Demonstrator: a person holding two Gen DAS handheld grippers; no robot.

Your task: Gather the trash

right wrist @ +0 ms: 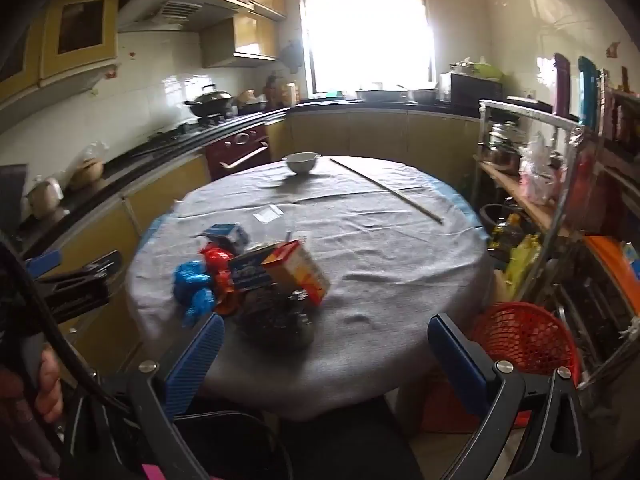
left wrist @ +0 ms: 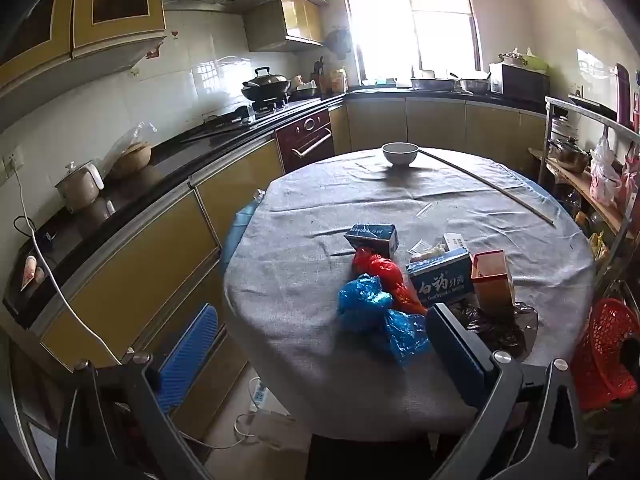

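Note:
A pile of trash lies on the round table [left wrist: 304, 344] with its grey cloth: crumpled blue plastic bags [left wrist: 366, 300], a red bag [left wrist: 386, 274], a black bag [left wrist: 496, 324], a blue toothpaste box [left wrist: 440, 282], a small blue carton [left wrist: 372, 236] and an orange-brown carton [left wrist: 492, 280]. My left gripper [left wrist: 320, 348] is open and empty, above the near table edge just short of the pile. My right gripper [right wrist: 326, 354] is open and empty, near the table's front edge; the pile [right wrist: 256, 276] lies ahead to the left. A red mesh basket [right wrist: 526, 338] stands beside the table on the right.
A white bowl [left wrist: 400, 153] and a long thin stick [left wrist: 488, 188] lie at the far side of the table. Kitchen counters with yellow cabinets run along the left and back. A cluttered metal shelf [right wrist: 532, 184] stands on the right. My left gripper's body shows at left [right wrist: 80, 284].

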